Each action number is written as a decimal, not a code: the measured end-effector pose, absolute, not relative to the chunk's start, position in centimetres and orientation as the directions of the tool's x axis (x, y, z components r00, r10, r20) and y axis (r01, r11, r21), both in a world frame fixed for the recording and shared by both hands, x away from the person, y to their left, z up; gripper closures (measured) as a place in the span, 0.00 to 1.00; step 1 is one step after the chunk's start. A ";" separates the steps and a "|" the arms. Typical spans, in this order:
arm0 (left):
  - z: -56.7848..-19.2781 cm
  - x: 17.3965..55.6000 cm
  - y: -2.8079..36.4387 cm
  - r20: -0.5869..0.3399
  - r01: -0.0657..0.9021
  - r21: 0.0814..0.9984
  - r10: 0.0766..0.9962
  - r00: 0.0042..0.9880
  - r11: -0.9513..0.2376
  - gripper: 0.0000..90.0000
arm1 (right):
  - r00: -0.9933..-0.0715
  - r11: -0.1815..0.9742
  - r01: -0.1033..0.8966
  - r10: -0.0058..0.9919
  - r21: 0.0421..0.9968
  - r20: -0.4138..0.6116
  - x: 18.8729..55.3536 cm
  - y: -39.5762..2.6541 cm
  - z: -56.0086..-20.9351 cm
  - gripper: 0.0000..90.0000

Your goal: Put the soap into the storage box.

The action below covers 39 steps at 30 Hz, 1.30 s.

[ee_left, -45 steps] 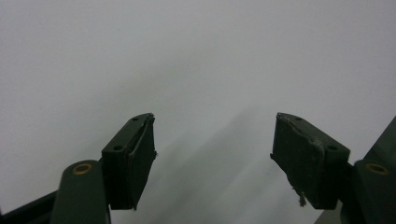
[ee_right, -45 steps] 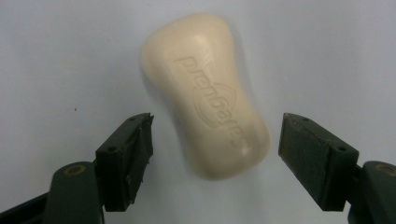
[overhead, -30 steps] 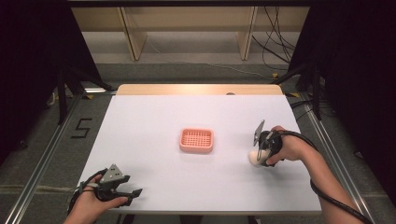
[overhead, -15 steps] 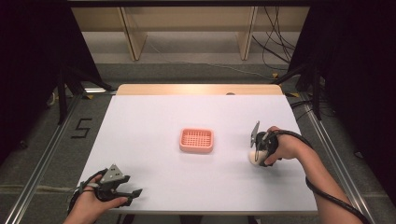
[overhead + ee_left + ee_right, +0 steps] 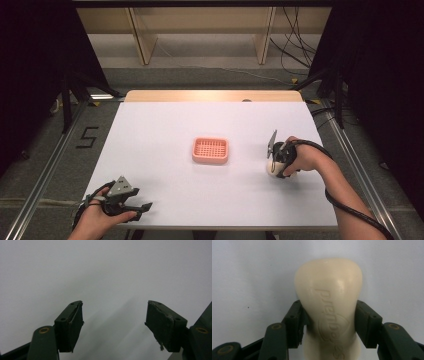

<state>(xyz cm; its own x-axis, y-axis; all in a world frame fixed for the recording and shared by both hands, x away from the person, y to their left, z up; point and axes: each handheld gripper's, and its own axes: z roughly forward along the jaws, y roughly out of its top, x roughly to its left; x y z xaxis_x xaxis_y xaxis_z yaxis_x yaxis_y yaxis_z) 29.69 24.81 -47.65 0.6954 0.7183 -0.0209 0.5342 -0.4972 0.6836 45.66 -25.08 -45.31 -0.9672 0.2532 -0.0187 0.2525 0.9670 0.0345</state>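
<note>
A cream bar of soap (image 5: pixel 329 297) with embossed lettering sits between both jaws of my right gripper (image 5: pixel 329 322), which is shut on it. In the high view the same soap (image 5: pixel 273 168) is low over the white table at the right, under my right gripper (image 5: pixel 274 162). A pink slotted soap dish (image 5: pixel 210 150) lies at the table's middle, to the left of the soap. My left gripper (image 5: pixel 142 207) rests near the front left edge, open, with nothing between its jaws (image 5: pixel 113 322).
The white table (image 5: pixel 165 125) has a wooden strip along its far edge. A cable trails from the right hand off the front right. Wooden shelf legs and loose cables stand on the floor beyond the table.
My right gripper with the soap has shifted a little to the left, toward the dish. The left gripper has stayed put.
</note>
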 end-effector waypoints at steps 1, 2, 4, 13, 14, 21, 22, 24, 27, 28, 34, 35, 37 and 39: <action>-47.6 29.7 24.9 -0.017 0.533 0.678 0.714 0.700 -0.506 0.33 | -0.966 0.966 0.257 0.258 0.035 -0.017 45.6 -25.1 -45.3 0.55; -47.6 29.9 25.0 0.013 0.506 0.681 0.699 0.715 -0.530 0.33 | -0.961 0.961 0.275 0.276 0.036 -0.016 45.6 -25.0 -45.3 0.55; -47.6 29.9 24.9 0.008 0.511 0.680 0.701 0.713 -0.526 0.33 | -0.961 0.961 0.275 0.276 0.038 -0.016 45.6 -25.1 -45.3 0.55; -47.6 29.9 25.0 0.013 0.508 0.682 0.703 0.711 -0.526 0.33 | -0.963 0.963 0.268 0.269 0.034 -0.010 45.6 -25.2 -45.3 0.53; -47.6 29.9 24.9 0.013 0.508 0.681 0.703 0.711 -0.527 0.33 | -0.963 0.963 0.269 0.269 0.035 -0.010 45.6 -25.2 -45.3 0.53; -47.6 29.9 24.9 0.011 0.509 0.682 0.703 0.711 -0.526 0.33 | -0.954 0.953 0.300 0.301 0.041 -0.007 45.7 -25.3 -45.3 0.56; -47.6 29.9 25.0 0.015 0.507 0.681 0.702 0.712 -0.528 0.33 | -0.949 0.948 0.315 0.316 0.043 -0.009 45.7 -25.3 -45.3 0.56; -47.6 29.8 24.9 0.003 0.516 0.682 0.707 0.707 -0.518 0.33 | -0.942 0.942 0.334 0.334 0.040 -0.008 45.7 -25.3 -45.2 0.56; -47.6 29.8 24.9 -0.001 0.518 0.684 0.709 0.705 -0.514 0.33 | -0.938 0.937 0.346 0.347 0.045 -0.012 45.7 -25.4 -45.2 0.56; -47.6 29.8 24.9 0.000 0.517 0.682 0.707 0.708 -0.518 0.33 | -0.935 0.934 0.353 0.354 0.047 -0.013 45.7 -25.5 -45.2 0.56; -47.7 29.6 24.7 -0.023 0.538 0.679 0.718 0.695 -0.500 0.33 | -0.932 0.931 0.362 0.363 0.053 -0.011 45.6 -25.9 -44.8 0.56; -47.7 29.6 24.7 -0.023 0.538 0.679 0.718 0.695 -0.500 0.33 | -0.929 0.928 0.370 0.371 0.051 -0.009 45.5 -25.9 -44.6 0.56; -47.7 29.6 24.7 -0.025 0.540 0.675 0.716 0.697 -0.502 0.33 | -0.926 0.925 0.376 0.377 0.055 -0.006 45.5 -25.9 -44.5 0.56; -47.7 29.6 24.7 -0.026 0.539 0.676 0.715 0.699 -0.502 0.33 | -0.926 0.924 0.377 0.378 0.061 -0.014 45.4 -25.9 -44.3 0.56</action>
<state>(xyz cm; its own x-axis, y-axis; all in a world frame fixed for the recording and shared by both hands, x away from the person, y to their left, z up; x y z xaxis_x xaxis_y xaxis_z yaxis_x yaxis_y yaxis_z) 29.64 24.73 -47.69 0.6986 0.7151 -0.0258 0.5389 -0.5021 0.6764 45.40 -25.95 -44.29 -0.9255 0.3784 -0.0142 0.3769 0.9242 0.0609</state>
